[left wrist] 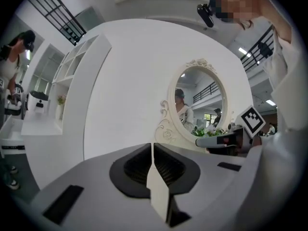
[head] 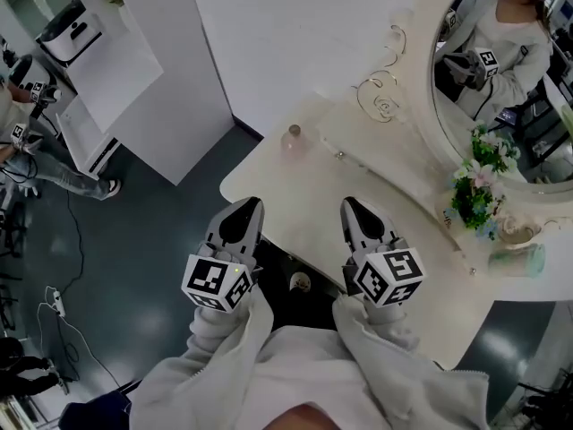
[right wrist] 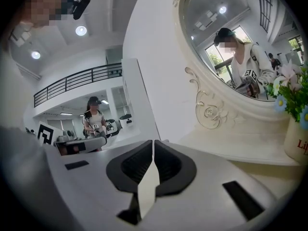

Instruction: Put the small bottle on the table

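Note:
A small pinkish bottle point(head: 294, 140) stands upright on the cream dressing table point(head: 304, 209), near its far left corner. My left gripper point(head: 246, 206) hovers over the table's near left edge, jaws shut with nothing between them, well short of the bottle. Beside it, my right gripper point(head: 351, 206) hangs over the table's middle, also shut and empty. In the left gripper view the jaws point(left wrist: 152, 148) meet in a thin line and point at the mirror. The right gripper view shows its jaws point(right wrist: 153, 146) closed the same way. The bottle appears in neither gripper view.
An oval mirror point(head: 501, 79) in a carved frame stands at the table's back right. In front of it sits a flower pot point(head: 476, 195), with a pale green item point(head: 517, 260) nearby. A white cabinet point(head: 152, 61) stands left of the table. Another person point(head: 27, 141) is at the far left.

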The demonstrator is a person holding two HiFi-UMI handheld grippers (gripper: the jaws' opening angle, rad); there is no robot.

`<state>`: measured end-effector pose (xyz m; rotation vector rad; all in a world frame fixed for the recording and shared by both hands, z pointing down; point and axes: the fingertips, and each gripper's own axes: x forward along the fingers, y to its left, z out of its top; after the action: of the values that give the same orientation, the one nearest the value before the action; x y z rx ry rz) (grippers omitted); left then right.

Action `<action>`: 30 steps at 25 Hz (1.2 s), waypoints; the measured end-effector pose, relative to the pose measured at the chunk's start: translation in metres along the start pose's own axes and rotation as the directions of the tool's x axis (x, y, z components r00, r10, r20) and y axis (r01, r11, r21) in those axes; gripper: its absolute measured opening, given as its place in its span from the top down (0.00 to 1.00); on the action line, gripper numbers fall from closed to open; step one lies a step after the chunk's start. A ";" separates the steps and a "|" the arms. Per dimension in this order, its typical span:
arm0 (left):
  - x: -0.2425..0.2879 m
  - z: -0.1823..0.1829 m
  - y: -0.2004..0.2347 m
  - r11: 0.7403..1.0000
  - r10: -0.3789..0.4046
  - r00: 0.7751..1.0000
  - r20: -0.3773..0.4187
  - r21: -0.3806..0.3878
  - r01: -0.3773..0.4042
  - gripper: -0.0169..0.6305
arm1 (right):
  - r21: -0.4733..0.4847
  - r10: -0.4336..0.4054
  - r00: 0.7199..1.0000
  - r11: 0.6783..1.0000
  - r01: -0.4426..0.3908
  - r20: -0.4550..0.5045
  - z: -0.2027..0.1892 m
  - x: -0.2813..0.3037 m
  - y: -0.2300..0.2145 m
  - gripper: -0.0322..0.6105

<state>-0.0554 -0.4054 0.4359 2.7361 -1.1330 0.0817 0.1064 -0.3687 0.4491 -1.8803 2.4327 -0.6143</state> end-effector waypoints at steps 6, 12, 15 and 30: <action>-0.012 -0.007 0.005 0.995 0.070 0.997 -0.027 0.067 -0.068 0.95 | -0.067 0.030 0.999 0.997 -0.031 -0.023 -0.001 0.002 0.014 0.89; -0.011 -0.013 -0.001 0.996 0.064 0.997 -0.047 0.072 -0.061 0.95 | -0.105 0.034 0.999 0.994 -0.037 -0.031 -0.003 -0.001 0.016 0.89; -0.010 -0.014 -0.004 0.997 0.050 0.997 -0.050 0.063 -0.047 0.95 | -0.113 0.039 0.999 0.993 -0.042 -0.026 -0.001 -0.002 0.017 0.89; 0.003 -0.018 -0.005 1.000 0.016 0.998 -0.053 0.022 -0.015 0.95 | -0.126 0.047 0.998 0.991 -0.051 -0.030 0.001 -0.001 0.013 0.90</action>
<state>-0.0496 -0.4004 0.4528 2.7269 -1.1464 0.1683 0.0954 -0.3651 0.4440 -1.8605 2.5850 -0.4971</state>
